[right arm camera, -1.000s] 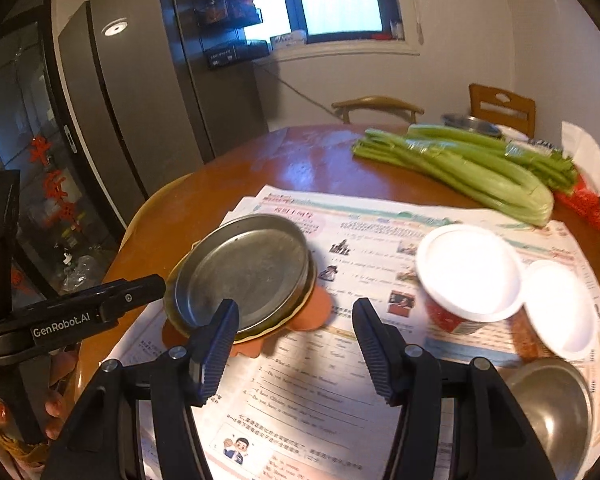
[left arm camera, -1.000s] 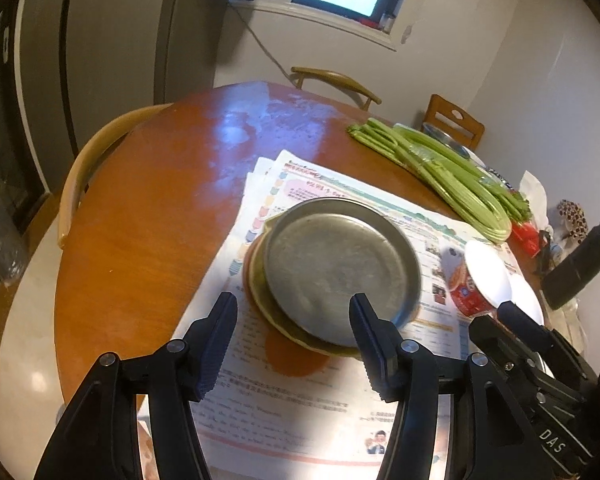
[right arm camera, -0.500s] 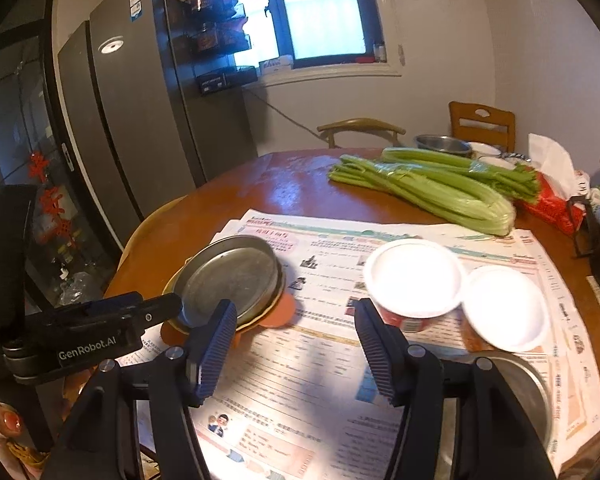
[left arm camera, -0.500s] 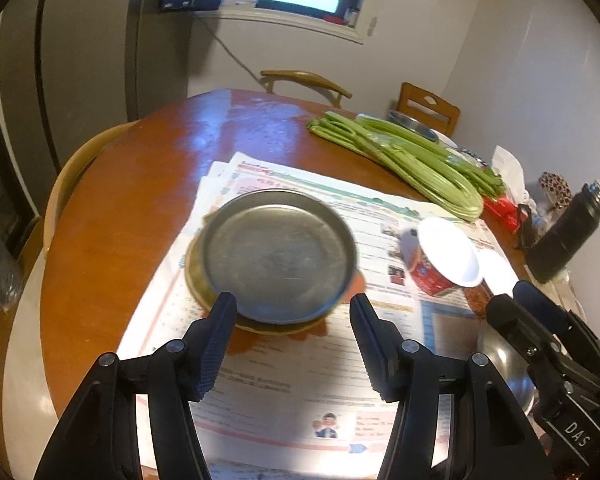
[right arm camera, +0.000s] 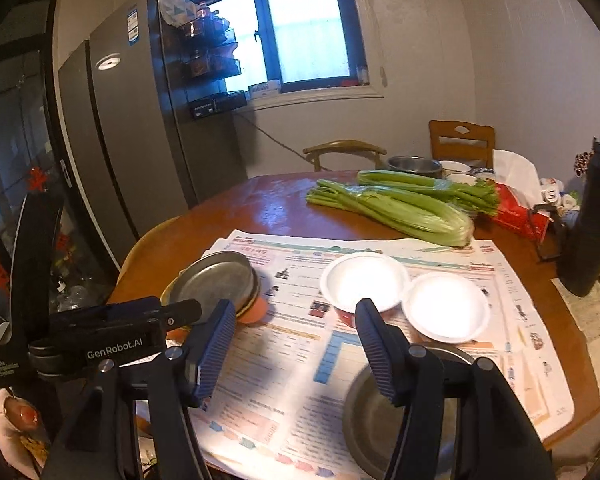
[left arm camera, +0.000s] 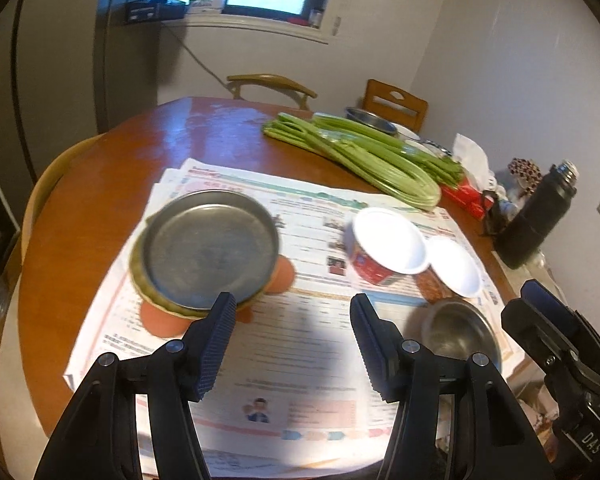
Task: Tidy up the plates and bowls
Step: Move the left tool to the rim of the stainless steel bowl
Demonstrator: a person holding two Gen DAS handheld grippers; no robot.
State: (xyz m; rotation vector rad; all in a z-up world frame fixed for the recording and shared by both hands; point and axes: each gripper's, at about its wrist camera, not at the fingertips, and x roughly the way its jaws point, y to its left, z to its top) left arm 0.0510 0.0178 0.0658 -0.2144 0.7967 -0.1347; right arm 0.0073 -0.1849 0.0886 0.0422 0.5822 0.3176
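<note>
The left gripper (left arm camera: 292, 338) is gaping, gripping nothing; the right gripper (right arm camera: 296, 348) is widening, also bare; the steel bowl (right arm camera: 366, 412) is sitting beneath its right finger; stacked plates (left arm camera: 208, 248) are lying beyond, leftward.

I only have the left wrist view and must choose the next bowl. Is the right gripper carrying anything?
Observer: No. The right gripper is open. Its fingers have just been opening and nothing is between them.
Operator: What lies under it?
Observer: The steel bowl sits low behind its right-hand finger, on the newspaper.
Operator: Any more dishes beyond the celery?
Observer: Yes. A metal bowl and at least two white bowls stand behind it.
</note>
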